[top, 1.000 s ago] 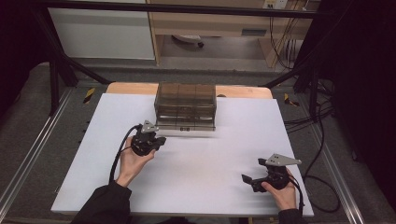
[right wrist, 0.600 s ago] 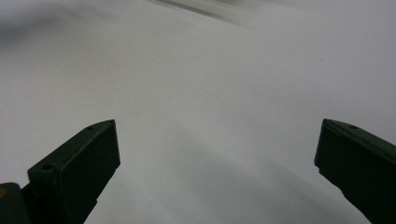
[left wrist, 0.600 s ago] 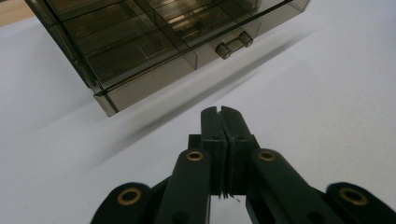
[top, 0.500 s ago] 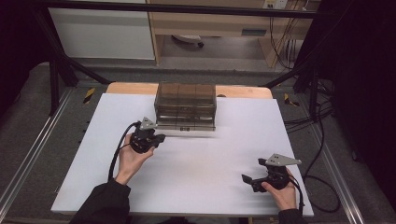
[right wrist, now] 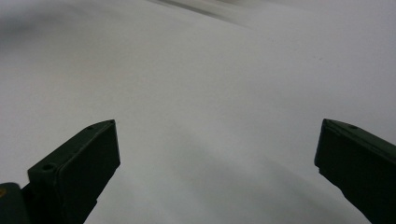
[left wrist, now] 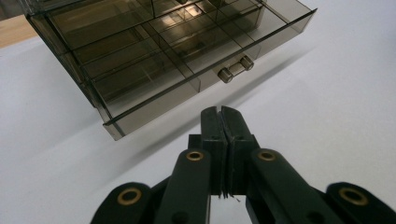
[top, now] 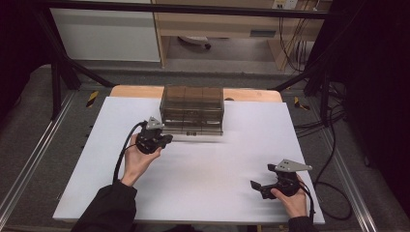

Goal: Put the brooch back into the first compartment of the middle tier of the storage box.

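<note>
The smoky drawer box (top: 193, 110) stands at the far middle of the white worktop (top: 208, 179). The left gripper (left wrist: 221, 112), jaws pressed together and empty, sits just before the box's bottom drawer, near its knob (left wrist: 236, 68). The right gripper (top: 256, 185) rests well apart, jaws wide and empty.

Left gripper (top: 164, 140) has its jaws pressed together; right gripper (top: 256, 186) has them spread wide.

A white table top (top: 193, 179) is seen in the high view, with a strip of bare wood (top: 130, 92) exposed along its far edge at 12 o'clock. A smoked, see-through drawer cabinet (top: 192, 108) is set directly on the white surface near that far edge, just left of centre toward 11 o'clock. Its bottom drawer (left wrist: 187, 60) is drawn out slightly over the white top, and a small knob (left wrist: 236, 68) is carried on its front.
</note>
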